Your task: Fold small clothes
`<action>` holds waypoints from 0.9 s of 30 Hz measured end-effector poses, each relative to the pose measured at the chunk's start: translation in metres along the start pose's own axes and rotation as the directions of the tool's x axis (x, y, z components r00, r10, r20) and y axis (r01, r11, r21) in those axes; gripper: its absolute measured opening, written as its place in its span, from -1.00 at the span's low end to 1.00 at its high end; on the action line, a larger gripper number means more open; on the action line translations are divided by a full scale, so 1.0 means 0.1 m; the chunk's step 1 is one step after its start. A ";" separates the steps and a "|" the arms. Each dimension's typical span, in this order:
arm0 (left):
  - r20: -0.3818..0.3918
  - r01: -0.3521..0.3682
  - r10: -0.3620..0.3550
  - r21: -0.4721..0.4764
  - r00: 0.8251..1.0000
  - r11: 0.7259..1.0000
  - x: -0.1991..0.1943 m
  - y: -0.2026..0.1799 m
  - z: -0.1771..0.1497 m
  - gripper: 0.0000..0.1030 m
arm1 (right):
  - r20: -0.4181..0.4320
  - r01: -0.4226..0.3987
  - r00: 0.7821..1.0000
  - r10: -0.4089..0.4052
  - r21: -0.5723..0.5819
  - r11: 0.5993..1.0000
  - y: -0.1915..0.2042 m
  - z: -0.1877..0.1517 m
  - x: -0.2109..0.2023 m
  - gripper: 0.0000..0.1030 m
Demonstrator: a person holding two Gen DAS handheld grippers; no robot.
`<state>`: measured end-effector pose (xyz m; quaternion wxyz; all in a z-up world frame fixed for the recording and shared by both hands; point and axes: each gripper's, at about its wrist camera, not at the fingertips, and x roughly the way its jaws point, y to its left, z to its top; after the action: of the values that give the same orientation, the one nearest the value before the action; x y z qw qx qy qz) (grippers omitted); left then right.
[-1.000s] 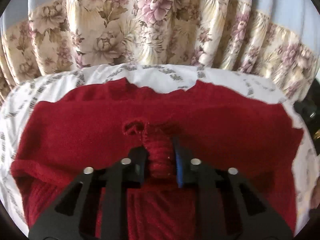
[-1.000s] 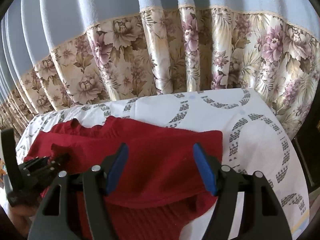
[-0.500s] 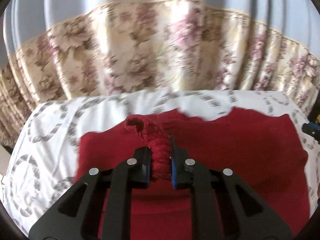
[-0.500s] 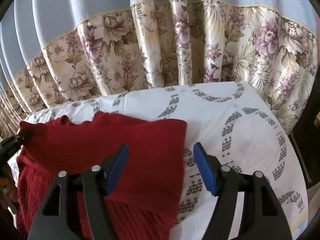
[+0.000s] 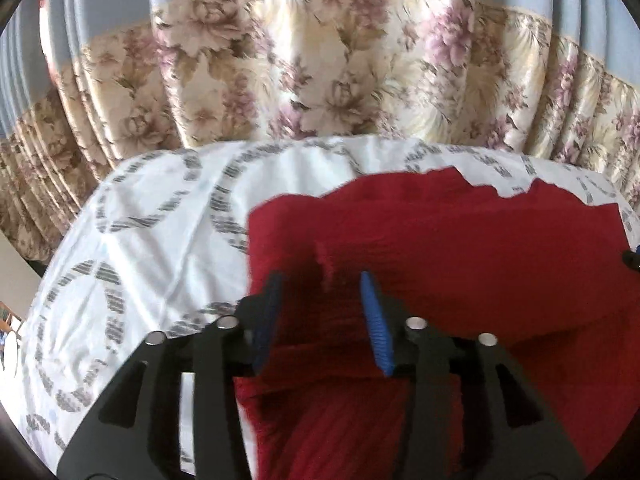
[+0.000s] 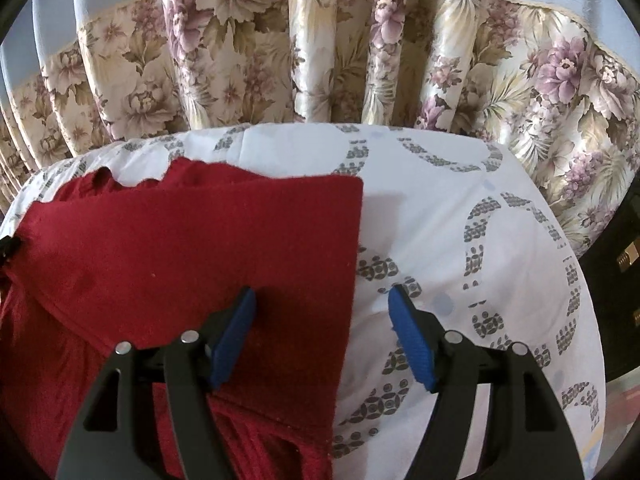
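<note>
Lying on the bed (image 6: 460,208), the red garment (image 6: 192,248) runs left to right. Its right edge sits between the right gripper's (image 6: 320,336) spread, empty jaws. The left gripper (image 5: 324,312), jaws just opened off a knit fold, hangs spread over the left end, nearer that edge.

red garment (image 5: 460,248) cut off at bottom edge, bedsheet (image 6: 460,208) partly covered

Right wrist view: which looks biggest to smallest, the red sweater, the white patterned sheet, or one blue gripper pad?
1. White patterned sheet and red sweater: similar spread in this view, too close to rank.
2. Blue pad: far smaller, though nearest the camera.
</note>
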<state>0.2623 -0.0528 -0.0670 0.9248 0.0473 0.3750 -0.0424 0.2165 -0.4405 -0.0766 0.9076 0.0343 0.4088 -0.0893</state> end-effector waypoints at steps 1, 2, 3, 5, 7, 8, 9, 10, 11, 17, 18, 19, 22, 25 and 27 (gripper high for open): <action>0.010 -0.012 0.012 0.004 1.000 1.000 -0.03 0.01 0.00 0.23 | 0.008 0.005 1.000 -0.005 0.002 1.000 0.00 0.01 -0.03 0.35; 0.031 -0.028 0.028 0.004 0.999 1.000 -0.09 0.04 -0.01 0.34 | 0.017 0.008 1.000 -0.008 0.003 1.000 -0.01 0.02 -0.06 0.35; 0.048 -0.044 0.044 0.003 0.998 0.999 -0.13 0.06 -0.01 0.54 | 0.027 0.012 1.000 -0.012 0.002 1.000 -0.01 0.04 -0.10 0.35; 0.083 -0.066 0.066 0.002 0.994 0.998 -0.22 0.09 -0.02 0.76 | 0.053 0.021 0.998 -0.021 0.000 1.000 0.01 0.07 -0.19 0.36; 0.109 -0.063 0.062 0.002 0.992 0.998 -0.32 0.12 -0.04 0.85 | 0.073 0.023 0.997 -0.023 -0.002 1.000 0.03 0.10 -0.28 0.36; 0.114 -0.054 0.053 0.006 0.992 0.999 -0.37 0.13 -0.06 0.85 | 0.082 0.025 0.996 -0.024 -0.009 1.000 0.05 0.12 -0.33 0.39; 0.114 -0.047 0.046 0.005 0.992 0.999 -0.39 0.14 -0.06 0.85 | 0.091 0.027 0.996 -0.025 -0.018 0.999 0.08 0.13 -0.38 0.41; 0.113 -0.037 0.037 0.000 0.993 0.999 -0.42 0.16 -0.07 0.85 | 0.098 0.030 0.995 -0.028 -0.027 0.999 0.11 0.14 -0.42 0.44; 0.112 -0.027 0.027 -0.008 0.993 1.000 -0.44 0.18 -0.07 0.85 | 0.106 0.036 0.994 -0.032 -0.038 0.999 0.14 0.15 -0.46 0.44; 0.105 -0.005 0.009 -0.040 0.994 0.999 -0.63 0.29 -0.18 0.86 | 0.144 0.060 0.988 -0.050 -0.070 0.996 0.32 0.03 -0.75 0.48; 0.108 -0.015 0.017 -0.023 0.994 1.000 -0.69 0.29 -0.22 0.86 | 0.147 0.060 0.988 -0.049 -0.068 0.996 0.34 -0.02 -0.80 0.49; 0.110 -0.026 0.026 -0.004 0.994 1.000 -0.76 0.29 -0.27 0.86 | 0.149 0.053 0.988 -0.043 -0.065 0.996 0.35 -0.09 -0.86 0.49; 0.134 -0.027 0.024 0.020 0.991 0.999 -1.02 0.33 -0.47 0.89 | 0.155 0.021 0.988 -0.011 -0.063 0.998 0.36 -0.32 -1.00 0.49; 0.154 -0.053 0.048 0.030 0.987 0.998 -1.28 0.42 -0.77 0.90 | 0.156 -0.023 0.987 0.031 -0.052 0.998 0.31 -0.63 -1.15 0.49; 0.161 -0.095 0.089 0.031 0.983 0.995 -1.47 0.50 -1.03 0.90 | 0.151 -0.050 0.987 0.057 -0.048 0.998 0.28 -0.86 -1.27 0.49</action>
<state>0.0914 0.0151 -0.0352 0.9518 0.0788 0.2962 -0.0103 0.0754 -0.3844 -0.0388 0.9388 0.0182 0.3390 -0.0580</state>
